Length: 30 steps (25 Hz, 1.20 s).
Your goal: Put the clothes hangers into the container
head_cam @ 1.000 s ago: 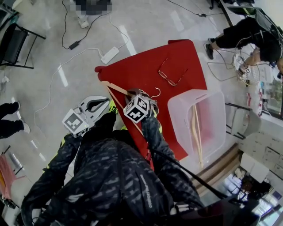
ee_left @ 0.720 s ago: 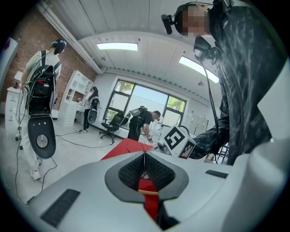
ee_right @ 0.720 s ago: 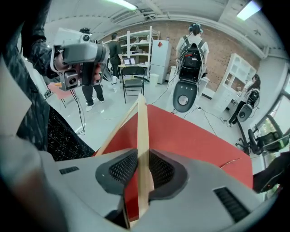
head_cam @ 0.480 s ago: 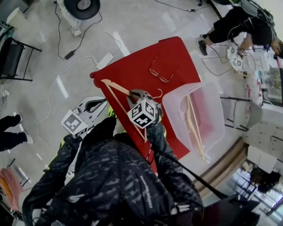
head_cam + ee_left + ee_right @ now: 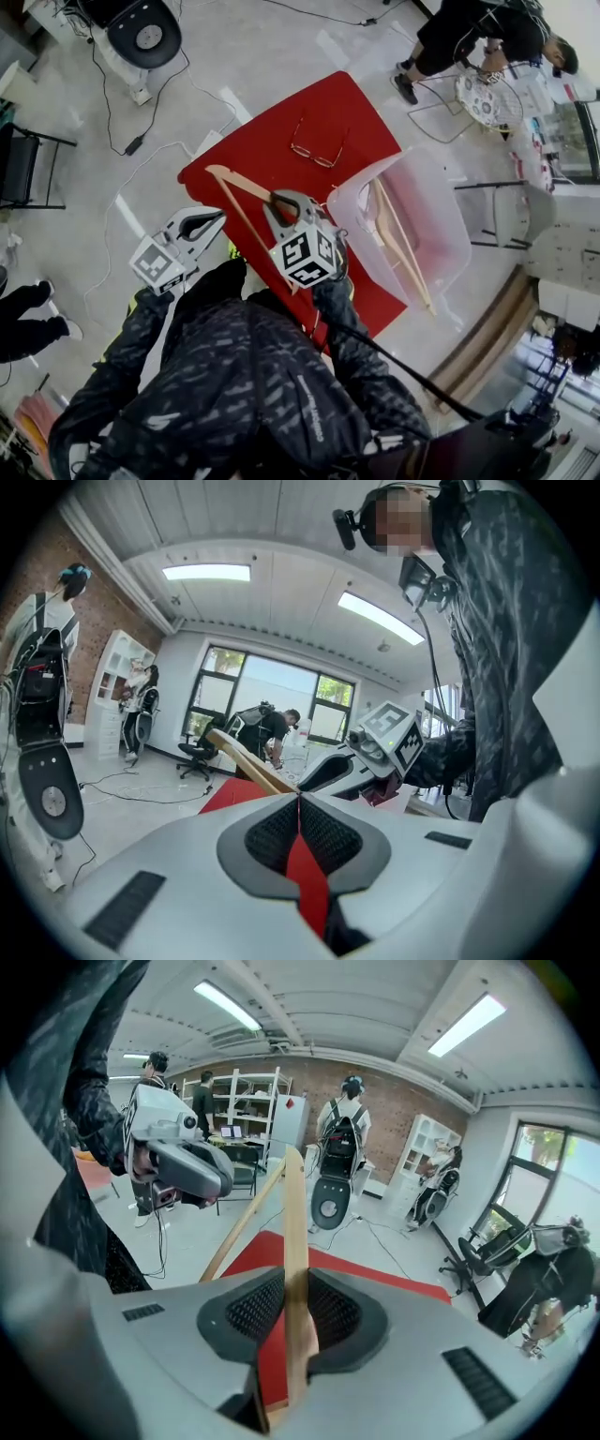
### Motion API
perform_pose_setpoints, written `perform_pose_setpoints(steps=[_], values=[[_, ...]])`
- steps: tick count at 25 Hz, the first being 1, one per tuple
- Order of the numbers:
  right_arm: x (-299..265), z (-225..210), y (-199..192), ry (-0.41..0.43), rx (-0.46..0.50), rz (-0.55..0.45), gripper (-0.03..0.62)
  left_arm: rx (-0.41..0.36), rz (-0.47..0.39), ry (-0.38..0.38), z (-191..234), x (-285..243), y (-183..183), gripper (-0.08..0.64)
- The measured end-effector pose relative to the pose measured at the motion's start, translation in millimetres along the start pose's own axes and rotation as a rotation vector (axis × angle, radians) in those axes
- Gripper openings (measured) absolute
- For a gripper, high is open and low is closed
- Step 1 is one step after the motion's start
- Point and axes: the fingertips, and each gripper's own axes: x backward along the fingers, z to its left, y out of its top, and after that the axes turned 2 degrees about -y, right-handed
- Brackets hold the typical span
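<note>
A: While the right gripper pinched 1 wooden hanger above the red table at frame centre, how far along was it?
B: Partway, I'd judge: at least 1 stowed hanger lay inside the container, right; 1 thin wire hanger waited upper centre. The left gripper, lower left, was closed, empty

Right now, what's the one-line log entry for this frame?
right gripper: jaws shut on wooden hanger over red table | left gripper: jaws shut, empty | container: another hanger inside
</note>
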Motion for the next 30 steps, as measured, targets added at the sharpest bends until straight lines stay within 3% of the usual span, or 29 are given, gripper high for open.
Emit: perform_pose_setpoints(steps=[7, 18, 30], values=[[42.8, -21.4, 28.6, -0.096, -0.038, -0.121, 0.083, -0.038, -0.010, -0.035, -13.5, -13.3, 16.9, 0.011], [96.8, -54.7, 87.7, -0.197, -0.034, -0.303, 0.083, -0.082, -0.014, 0.004, -10.5, -6.7, 37.9, 0.011], [176.0, -124.9, 181.0, -0.351, -0.016, -0.471, 0.083, -0.147, -0.045, -0.065, -9.7, -26.2, 94.4, 0.011]])
